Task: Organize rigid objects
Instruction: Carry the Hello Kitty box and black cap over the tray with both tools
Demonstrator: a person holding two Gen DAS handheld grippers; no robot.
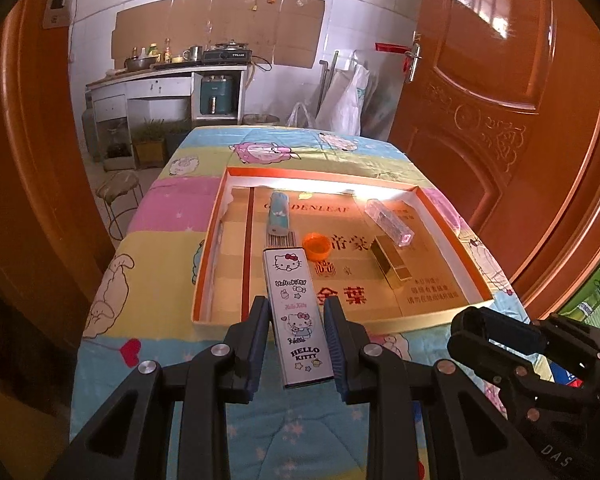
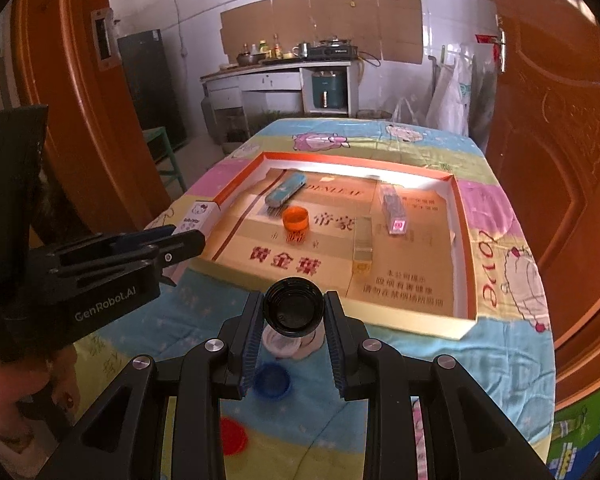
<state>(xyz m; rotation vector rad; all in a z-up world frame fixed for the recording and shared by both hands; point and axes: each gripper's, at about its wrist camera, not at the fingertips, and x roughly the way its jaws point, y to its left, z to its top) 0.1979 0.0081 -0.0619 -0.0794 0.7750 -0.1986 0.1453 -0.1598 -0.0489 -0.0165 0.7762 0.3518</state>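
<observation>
My left gripper (image 1: 297,309) is shut on a white Hello Kitty box (image 1: 297,312), held over the near edge of the shallow orange-rimmed cardboard tray (image 1: 428,322). It also shows in the right wrist view (image 2: 198,216). My right gripper (image 2: 293,304) is shut on a black bottle cap (image 2: 294,307), above the bedspread in front of the tray (image 2: 416,322). In the tray lie a teal case (image 1: 279,213), an orange cap (image 1: 317,245), a gold box (image 1: 390,262) and a clear box (image 1: 390,222).
On the bedspread under my right gripper lie a white lid (image 2: 284,346), a blue cap (image 2: 271,380) and a red cap (image 2: 232,436). Orange doors (image 1: 500,100) flank the table. A stool (image 1: 118,190) stands at the left.
</observation>
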